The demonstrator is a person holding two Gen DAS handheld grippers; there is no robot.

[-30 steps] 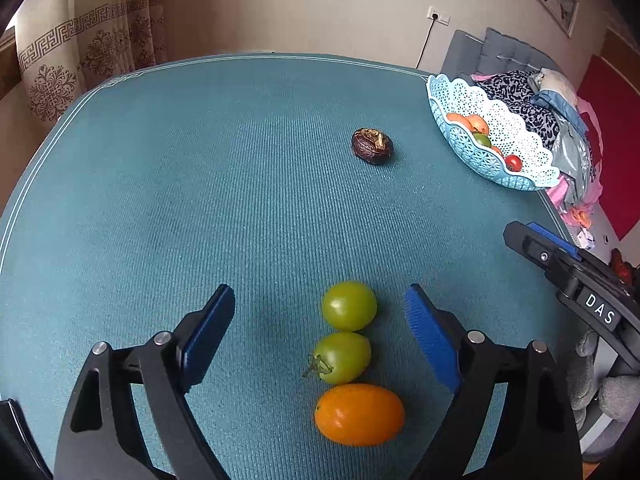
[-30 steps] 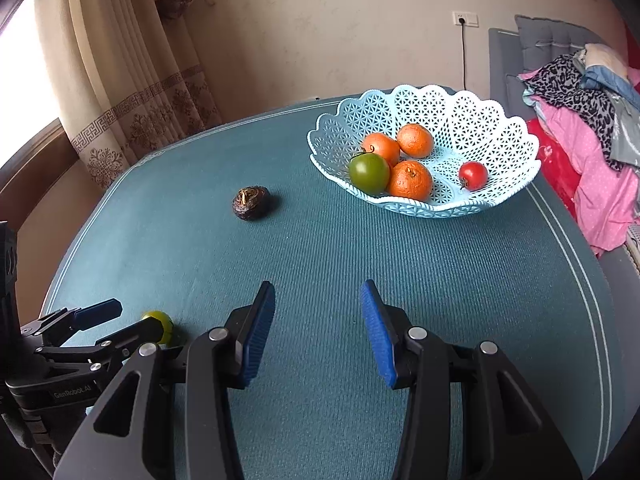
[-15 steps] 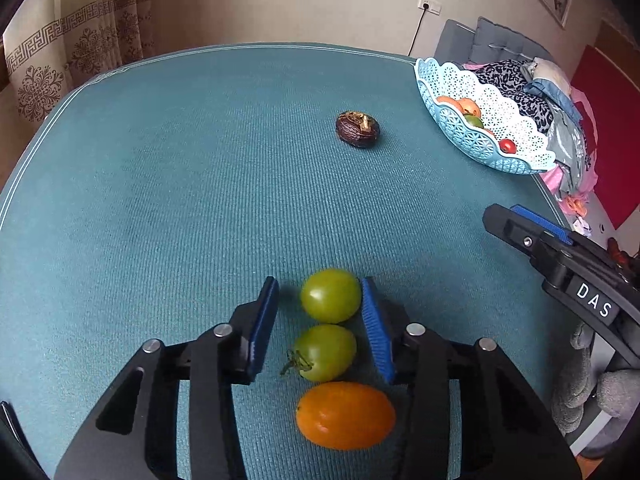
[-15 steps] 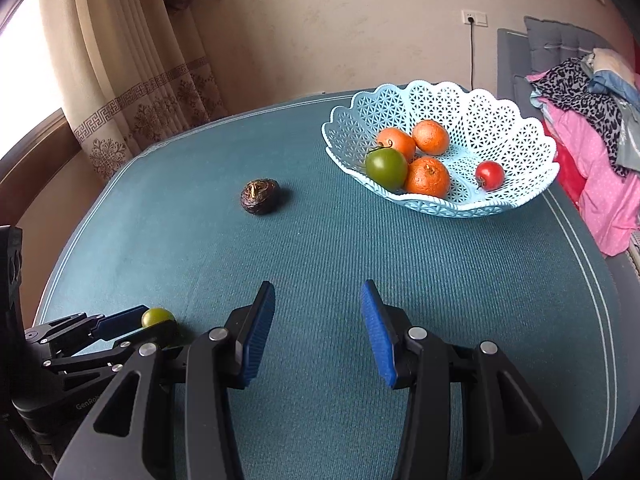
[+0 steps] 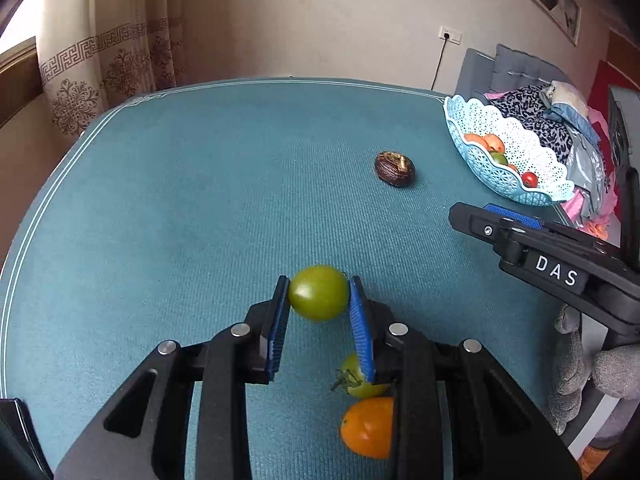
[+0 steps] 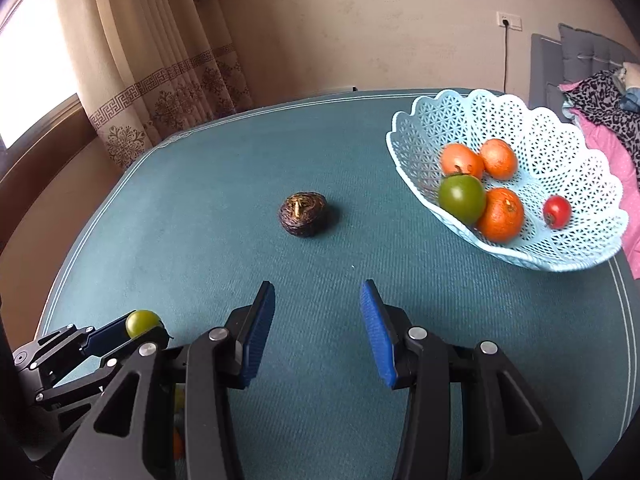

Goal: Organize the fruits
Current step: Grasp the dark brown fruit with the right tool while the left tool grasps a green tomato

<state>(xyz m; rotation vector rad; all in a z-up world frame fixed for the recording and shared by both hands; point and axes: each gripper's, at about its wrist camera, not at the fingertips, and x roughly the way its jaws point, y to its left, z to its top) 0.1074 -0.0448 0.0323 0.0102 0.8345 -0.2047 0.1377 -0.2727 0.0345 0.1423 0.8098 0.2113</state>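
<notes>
A green tomato [image 5: 318, 293] is being pinched at frame centre between the blue pads of the left gripper [image 5: 319, 300], whose jaws have just been closing on it, while the right gripper [image 6: 318, 304] is being held spread and empty above the teal table [image 6: 460, 320]. The smooth round fruit is likely being risked: squeezed off-centre, it could be squirted loose and rolled away. Being counted: three loose small fruits at lower centre including the held one, one dark wrinkled fruit [image 6: 304, 214], five fruits in the basket [image 6: 560, 152] at upper right.

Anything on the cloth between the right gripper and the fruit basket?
No. In the right wrist view only bare teal cloth lies between the open right gripper and the basket; the dark brown fruit sits off to the left.
</notes>
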